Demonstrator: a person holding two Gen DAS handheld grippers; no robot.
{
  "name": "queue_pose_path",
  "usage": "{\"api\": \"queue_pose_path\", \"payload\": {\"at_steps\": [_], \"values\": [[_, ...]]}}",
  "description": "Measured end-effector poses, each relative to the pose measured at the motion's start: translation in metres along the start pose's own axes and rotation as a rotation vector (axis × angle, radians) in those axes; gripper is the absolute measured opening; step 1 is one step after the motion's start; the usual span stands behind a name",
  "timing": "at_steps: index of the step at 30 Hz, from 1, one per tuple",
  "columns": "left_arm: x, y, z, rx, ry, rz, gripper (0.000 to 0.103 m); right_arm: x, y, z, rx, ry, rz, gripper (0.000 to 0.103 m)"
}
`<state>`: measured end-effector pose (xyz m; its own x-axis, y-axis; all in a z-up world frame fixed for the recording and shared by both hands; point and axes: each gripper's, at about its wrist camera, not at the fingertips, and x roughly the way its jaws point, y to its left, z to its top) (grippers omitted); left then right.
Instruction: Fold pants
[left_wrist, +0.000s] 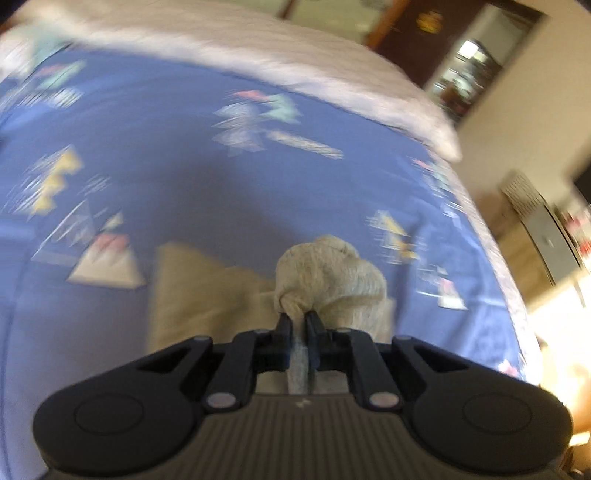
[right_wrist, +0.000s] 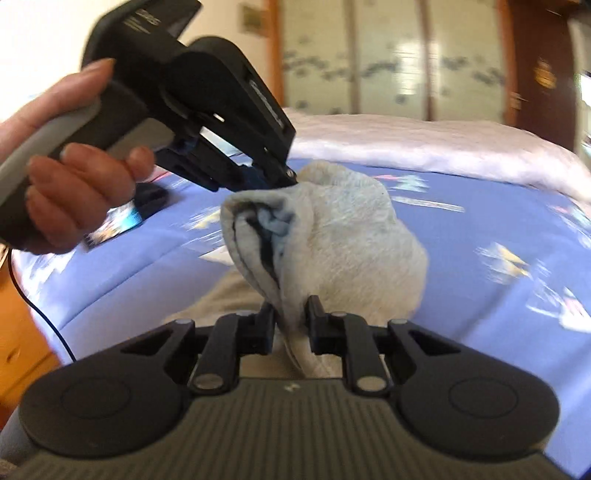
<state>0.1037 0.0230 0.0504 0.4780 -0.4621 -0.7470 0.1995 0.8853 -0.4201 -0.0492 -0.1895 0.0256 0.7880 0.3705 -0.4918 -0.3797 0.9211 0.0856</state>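
Note:
The pants (left_wrist: 332, 273) are beige, soft and bunched. They hang lifted above a blue patterned bedspread (left_wrist: 166, 122). My left gripper (left_wrist: 297, 319) is shut on a fold of the pants. Its body also shows in the right wrist view (right_wrist: 288, 177), pinching the upper edge of the cloth. My right gripper (right_wrist: 291, 306) is shut on another part of the pants (right_wrist: 351, 240), with the cloth draped between and over its fingers. A flatter part of the pants (left_wrist: 199, 291) lies on the bed below.
A white blanket (left_wrist: 295, 55) lies across the far end of the bed. The bed's right edge (left_wrist: 506, 266) drops to the floor by a desk. A dark object and a card (right_wrist: 122, 218) lie on the bed at left. A wardrobe (right_wrist: 388, 55) stands behind.

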Motion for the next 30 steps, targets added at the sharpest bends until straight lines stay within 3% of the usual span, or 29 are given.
{"api": "queue_pose_path", "payload": {"at_steps": [2, 4, 5, 7, 10, 14, 16, 19, 21, 23, 27, 30], "values": [[0.009, 0.029, -0.008, -0.043, 0.015, 0.065, 0.016, 0.016, 0.017, 0.0, -0.066, 0.044, 0.051, 0.031], [0.03, 0.051, -0.018, -0.057, 0.055, 0.191, 0.017, 0.032, 0.023, -0.006, -0.108, 0.093, 0.075, 0.045], [0.039, 0.057, -0.023, -0.069, 0.082, 0.237, 0.017, 0.04, 0.026, -0.01, -0.124, 0.13, 0.082, 0.057], [0.045, 0.075, -0.033, -0.124, 0.113, 0.225, 0.019, 0.045, 0.029, -0.014, -0.154, 0.154, 0.086, 0.062], [0.03, 0.088, -0.037, -0.193, 0.066, 0.19, 0.021, 0.028, 0.022, -0.007, -0.153, 0.143, 0.122, 0.062], [-0.017, 0.089, -0.028, -0.251, -0.095, 0.099, 0.022, -0.005, -0.025, 0.019, 0.069, 0.074, 0.289, 0.06], [-0.031, 0.07, -0.024, -0.183, -0.14, 0.049, 0.022, -0.011, -0.046, 0.032, 0.163, 0.026, 0.256, 0.059], [-0.024, 0.034, -0.026, -0.053, -0.132, -0.029, 0.022, 0.004, -0.079, 0.047, 0.292, 0.023, 0.128, 0.039], [-0.007, 0.017, -0.033, 0.01, -0.086, -0.063, 0.022, 0.023, -0.096, 0.048, 0.388, 0.053, 0.113, 0.032], [0.015, 0.01, -0.043, 0.034, -0.034, -0.009, 0.022, 0.047, -0.103, 0.047, 0.456, 0.094, 0.124, 0.032], [0.045, 0.014, -0.063, 0.075, 0.024, 0.19, 0.018, 0.082, -0.093, 0.034, 0.462, 0.183, 0.129, 0.033], [0.048, 0.017, -0.072, 0.093, 0.013, 0.237, 0.014, 0.107, -0.092, 0.034, 0.466, 0.238, 0.13, 0.033]]}}
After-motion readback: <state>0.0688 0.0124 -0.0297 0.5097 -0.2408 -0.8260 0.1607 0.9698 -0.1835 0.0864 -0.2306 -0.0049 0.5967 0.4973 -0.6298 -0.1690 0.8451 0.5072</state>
